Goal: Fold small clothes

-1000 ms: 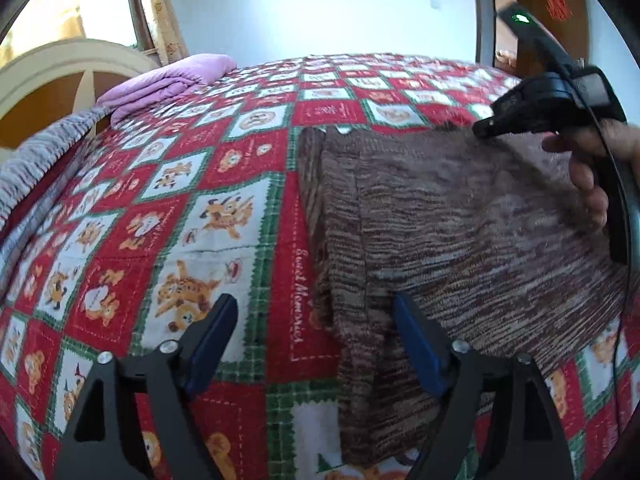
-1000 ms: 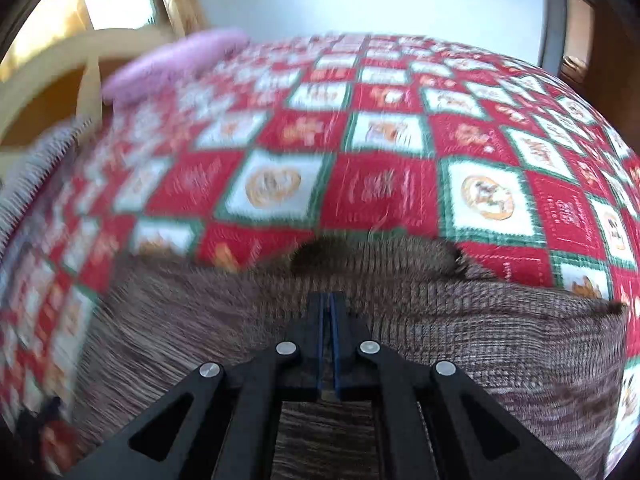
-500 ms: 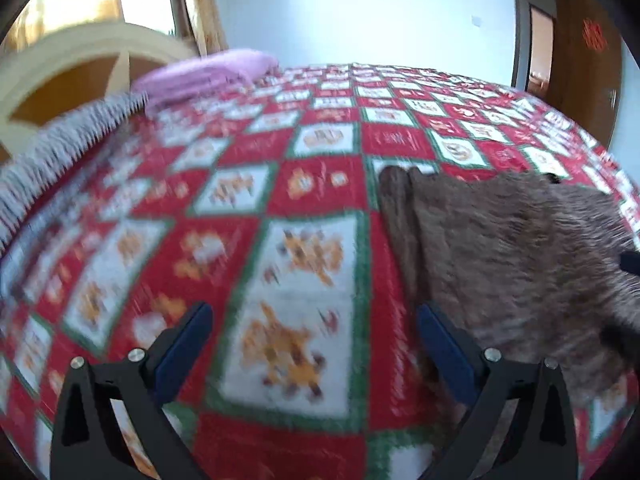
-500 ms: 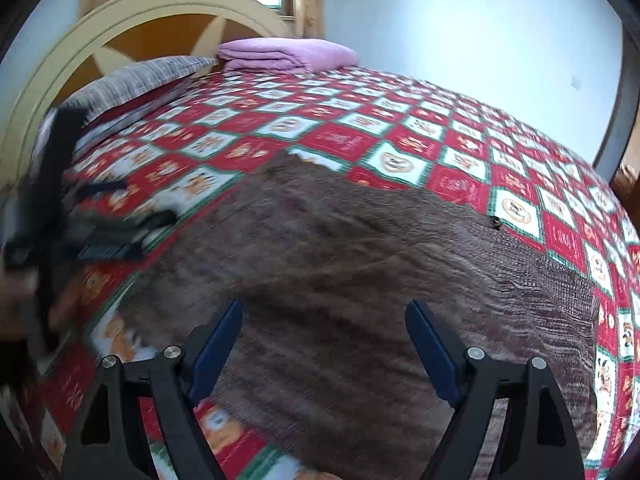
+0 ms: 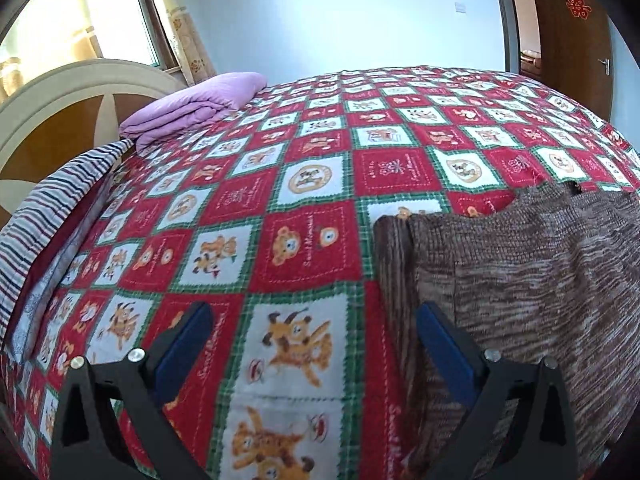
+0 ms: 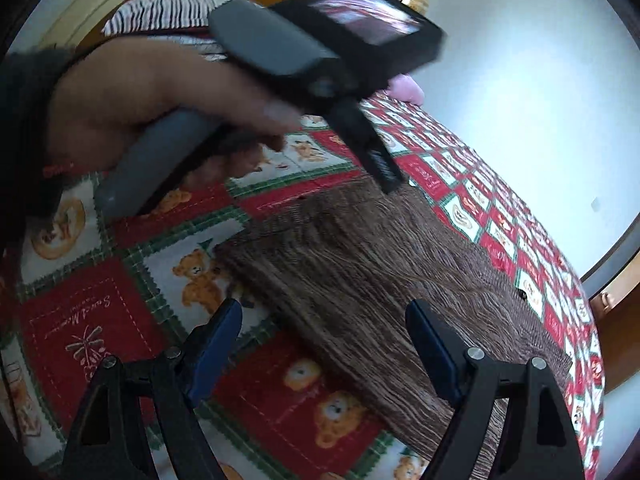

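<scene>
A brown knitted garment lies flat on the red, green and white quilt, folded with a doubled strip along its left edge. My left gripper is open and empty, above the quilt just left of that edge. My right gripper is open and empty, hovering over the garment's near edge. The right wrist view also shows the left gripper's body and the hand holding it above the garment's far corner; its jaws are blurred there.
The quilt covers a large bed. A folded purple blanket and a striped pillow lie by the curved headboard at the left. A window is behind it; a brown door stands at the right.
My right gripper was shut on the garment a second ago; it has opened, let go and swung round to the garment's near side. My left gripper has shifted left, off the garment's edge.
</scene>
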Tool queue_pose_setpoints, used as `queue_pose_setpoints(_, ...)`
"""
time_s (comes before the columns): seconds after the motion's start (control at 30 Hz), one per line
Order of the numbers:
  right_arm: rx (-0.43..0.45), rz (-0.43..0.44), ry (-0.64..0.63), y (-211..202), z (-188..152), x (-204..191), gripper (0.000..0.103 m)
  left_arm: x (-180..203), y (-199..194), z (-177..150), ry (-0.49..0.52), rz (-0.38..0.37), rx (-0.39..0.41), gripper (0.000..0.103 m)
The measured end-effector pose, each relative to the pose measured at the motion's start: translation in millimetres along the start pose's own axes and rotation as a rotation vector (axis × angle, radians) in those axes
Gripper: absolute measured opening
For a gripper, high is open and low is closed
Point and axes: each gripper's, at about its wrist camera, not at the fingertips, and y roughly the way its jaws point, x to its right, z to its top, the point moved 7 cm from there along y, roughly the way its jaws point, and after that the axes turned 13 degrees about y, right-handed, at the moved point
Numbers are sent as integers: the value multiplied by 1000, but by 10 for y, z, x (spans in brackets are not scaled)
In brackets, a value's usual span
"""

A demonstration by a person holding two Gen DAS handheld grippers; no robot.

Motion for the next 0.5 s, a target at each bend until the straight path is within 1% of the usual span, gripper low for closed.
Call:
queue_pose_setpoints(0.1,6,-15,-12,38,31,-72,84,43,61,33,2,-4,-8,103)
queue_pose_setpoints(0.27,18,-51,-26,133,99,-136,84,136,148,60,-1,-38,-19,103)
queue_pose_setpoints(0.5,22,-65,-8,221,115,-137,84,276,311,77,-3,-112,-46,103)
